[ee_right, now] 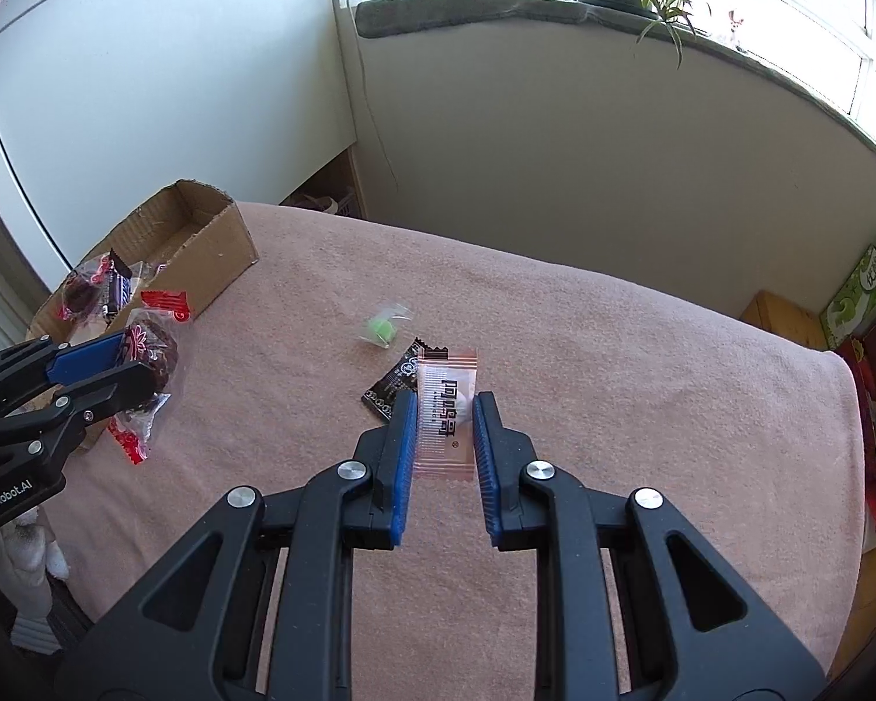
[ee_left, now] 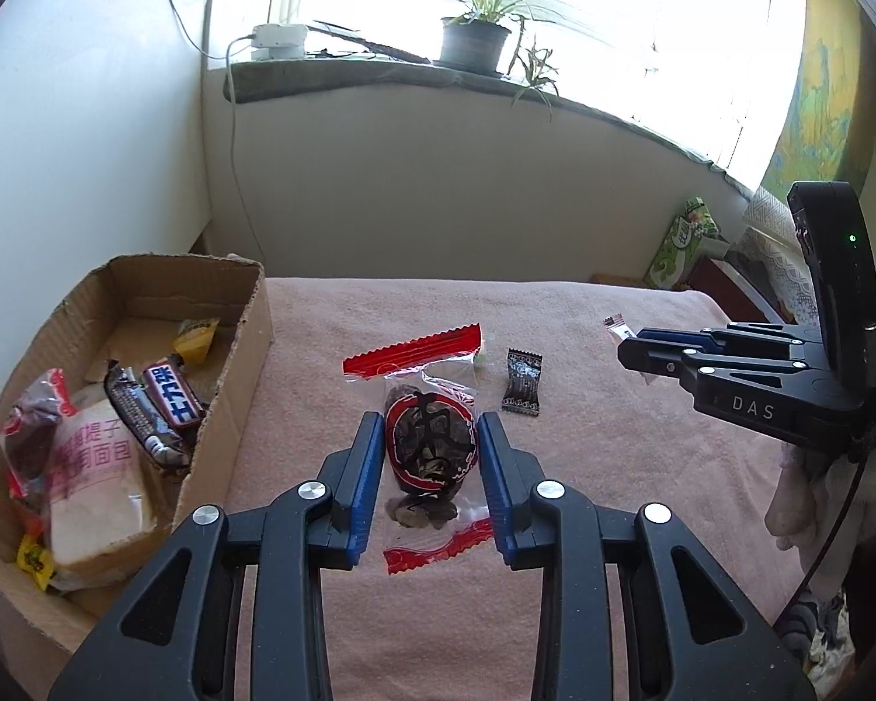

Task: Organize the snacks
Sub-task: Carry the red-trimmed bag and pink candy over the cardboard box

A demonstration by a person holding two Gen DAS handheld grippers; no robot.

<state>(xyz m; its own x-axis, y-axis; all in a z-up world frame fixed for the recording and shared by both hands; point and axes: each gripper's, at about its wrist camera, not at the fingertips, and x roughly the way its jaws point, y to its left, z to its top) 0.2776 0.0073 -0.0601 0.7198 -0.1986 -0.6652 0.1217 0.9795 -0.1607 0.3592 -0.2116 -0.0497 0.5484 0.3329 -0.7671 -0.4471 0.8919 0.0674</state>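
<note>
My left gripper (ee_left: 429, 429) is shut on a clear red-edged packet of dark dried fruit (ee_left: 429, 447), held above the pink cloth; it also shows in the right wrist view (ee_right: 152, 350). My right gripper (ee_right: 445, 406) is shut on a clear pink-striped candy packet (ee_right: 445, 415). A black candy wrapper (ee_left: 522, 382) lies on the cloth, partly under the pink packet in the right wrist view (ee_right: 388, 385). A small green candy in clear wrap (ee_right: 382, 327) lies beyond it. The cardboard box (ee_left: 236, 350) at left holds several snacks, among them a bread pack (ee_left: 96, 485) and a chocolate bar (ee_left: 172, 400).
The pink cloth (ee_right: 613, 380) covers the table, which ends at a wall under a windowsill with a potted plant (ee_left: 476, 38). A green carton (ee_left: 680, 245) and red items stand off the table's right edge. The right gripper shows at right in the left wrist view (ee_left: 631, 350).
</note>
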